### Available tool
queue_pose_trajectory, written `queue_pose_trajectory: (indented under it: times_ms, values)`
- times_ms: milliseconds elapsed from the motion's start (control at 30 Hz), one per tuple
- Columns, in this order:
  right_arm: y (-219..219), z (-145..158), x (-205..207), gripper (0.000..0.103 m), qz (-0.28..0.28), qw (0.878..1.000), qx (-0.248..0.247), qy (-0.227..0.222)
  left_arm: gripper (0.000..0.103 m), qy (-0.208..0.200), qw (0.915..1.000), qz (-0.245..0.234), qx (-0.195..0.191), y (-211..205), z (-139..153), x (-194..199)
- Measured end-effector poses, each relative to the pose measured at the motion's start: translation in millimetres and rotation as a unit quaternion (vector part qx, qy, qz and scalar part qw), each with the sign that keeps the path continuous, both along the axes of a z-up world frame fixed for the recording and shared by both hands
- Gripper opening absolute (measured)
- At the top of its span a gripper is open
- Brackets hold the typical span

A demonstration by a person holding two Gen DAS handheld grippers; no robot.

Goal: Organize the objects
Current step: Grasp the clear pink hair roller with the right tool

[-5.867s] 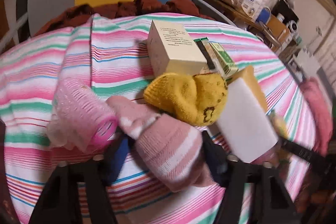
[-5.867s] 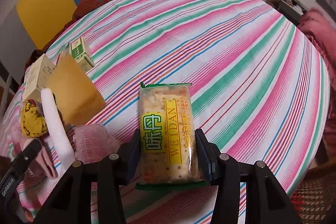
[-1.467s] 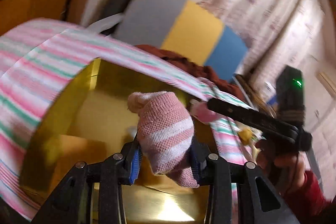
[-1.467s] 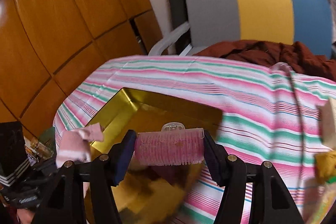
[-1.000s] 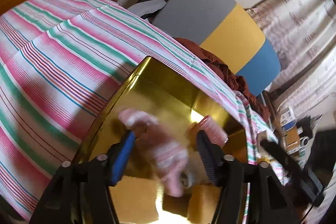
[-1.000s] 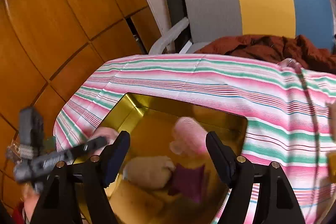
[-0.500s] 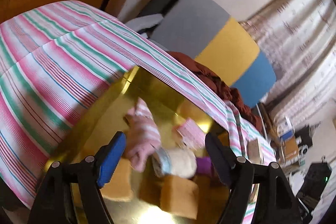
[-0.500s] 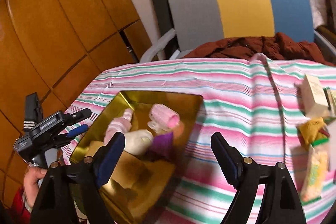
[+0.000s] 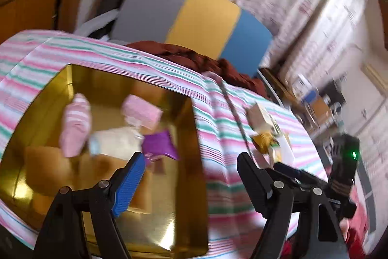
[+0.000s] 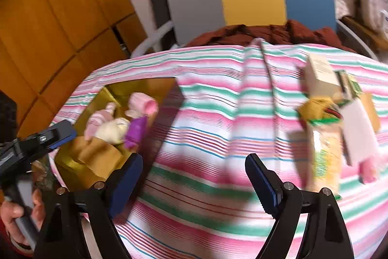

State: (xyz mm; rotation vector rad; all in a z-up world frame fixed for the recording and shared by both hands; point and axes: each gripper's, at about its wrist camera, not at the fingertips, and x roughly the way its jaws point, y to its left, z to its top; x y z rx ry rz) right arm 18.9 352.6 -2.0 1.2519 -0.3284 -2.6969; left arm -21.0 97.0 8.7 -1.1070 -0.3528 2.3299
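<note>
As seen from the left wrist, the left claw [image 9: 189,176] is spread wide and empty above the gold tray [image 9: 189,222], which holds a striped sock [image 9: 75,128], a pink hair roller [image 9: 141,111], a cream bundle [image 9: 116,142] and a purple packet [image 9: 158,145]. From the right wrist, the right claw [image 10: 194,176] is likewise released and empty over the striped bench [image 10: 208,113]. A cream box [image 10: 320,74], yellow sock [image 10: 315,106], cracker packet [image 10: 325,159] and white sponge [image 10: 359,130] remain outside the tray; the task appears roughly half complete.
</note>
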Motion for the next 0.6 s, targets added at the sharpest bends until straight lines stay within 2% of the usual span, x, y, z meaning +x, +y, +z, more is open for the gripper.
queue_pose_trajectory:
  times_ms: [300,400,600]
  values:
    - [84,-5,28,0.087,-0.102,0.995,0.0,-0.016,0.079,-0.009,0.9958,-0.088,-0.022,65,-6,30]
    - [119,-3,38,0.087,-0.15,0.988,0.005,-0.018,0.08,-0.011,0.9922,-0.119,-0.035,85,-10,40]
    - [191,-5,48,0.087,-0.245,0.968,0.029,-0.032,0.08,-0.041,0.9855,-0.159,-0.044,109,-26,55]
